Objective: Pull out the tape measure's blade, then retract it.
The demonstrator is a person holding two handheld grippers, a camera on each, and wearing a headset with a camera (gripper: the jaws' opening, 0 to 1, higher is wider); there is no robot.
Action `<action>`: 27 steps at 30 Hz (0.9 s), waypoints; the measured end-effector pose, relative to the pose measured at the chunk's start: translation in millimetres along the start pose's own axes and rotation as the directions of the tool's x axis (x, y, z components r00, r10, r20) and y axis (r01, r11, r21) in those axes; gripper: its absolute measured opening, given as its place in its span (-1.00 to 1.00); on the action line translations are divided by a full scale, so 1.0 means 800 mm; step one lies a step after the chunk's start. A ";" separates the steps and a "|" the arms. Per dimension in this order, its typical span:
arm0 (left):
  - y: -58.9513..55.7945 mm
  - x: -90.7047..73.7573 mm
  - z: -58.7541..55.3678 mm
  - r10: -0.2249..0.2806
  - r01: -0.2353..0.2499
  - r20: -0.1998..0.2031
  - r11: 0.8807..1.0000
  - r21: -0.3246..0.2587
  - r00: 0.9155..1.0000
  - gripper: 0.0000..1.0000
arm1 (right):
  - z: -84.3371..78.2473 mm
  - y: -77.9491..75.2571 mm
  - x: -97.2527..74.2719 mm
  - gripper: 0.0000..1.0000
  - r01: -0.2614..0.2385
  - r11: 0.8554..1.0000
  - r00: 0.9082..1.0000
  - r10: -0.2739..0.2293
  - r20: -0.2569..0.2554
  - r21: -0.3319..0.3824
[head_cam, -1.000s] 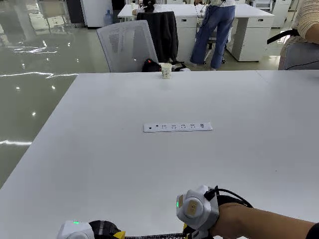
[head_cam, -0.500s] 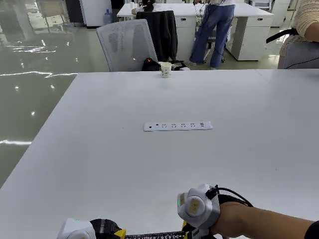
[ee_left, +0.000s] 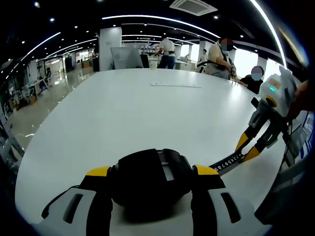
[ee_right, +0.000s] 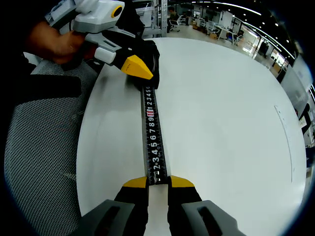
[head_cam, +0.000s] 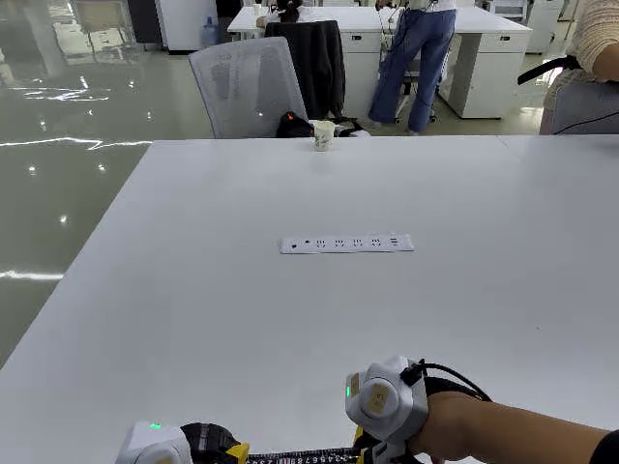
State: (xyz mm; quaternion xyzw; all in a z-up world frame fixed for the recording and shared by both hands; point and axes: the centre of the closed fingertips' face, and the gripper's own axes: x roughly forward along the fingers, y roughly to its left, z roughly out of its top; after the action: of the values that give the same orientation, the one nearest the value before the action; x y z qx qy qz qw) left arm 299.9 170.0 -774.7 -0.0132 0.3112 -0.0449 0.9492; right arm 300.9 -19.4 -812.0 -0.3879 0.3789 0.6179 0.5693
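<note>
Tape measure, blade out.
Your left gripper jaws clamp it; your right gripper jaws pinch the blade end.

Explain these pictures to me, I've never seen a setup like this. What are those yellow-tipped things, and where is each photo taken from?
There is no robot here: a person holds a hand-operated two-jaw gripper in each hand. One picture comes from a camera in a headset, looking down at a white table. The two round pictures come from cameras riding on the grippers, each looking along its own yellow-tipped jaws. On the table lie a white power strip and, at the far edge, a paper cup. The left gripper is closed around the black tape measure case. The right gripper pinches the end of the blade, which is pulled out and stretches between the two grippers.
</note>
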 end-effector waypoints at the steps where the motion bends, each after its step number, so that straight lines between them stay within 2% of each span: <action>1: 0.000 0.000 0.000 -0.001 0.001 0.000 1.000 -0.001 1.000 0.20 | 0.000 0.000 0.000 -0.78 0.001 1.000 1.000 -0.001 -0.001 -0.001; 27: 0.001 0.001 0.001 -0.011 0.011 0.007 1.000 0.001 1.000 0.18 | 0.008 0.000 0.004 -0.78 0.010 1.000 1.000 -0.010 0.001 0.000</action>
State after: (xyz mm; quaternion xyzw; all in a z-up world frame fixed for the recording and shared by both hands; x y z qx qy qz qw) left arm 300.6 170.7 -774.6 -0.0145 0.3076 -0.0503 0.9501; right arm 300.6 -11.8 -812.3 -0.3894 0.3766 0.6155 0.5725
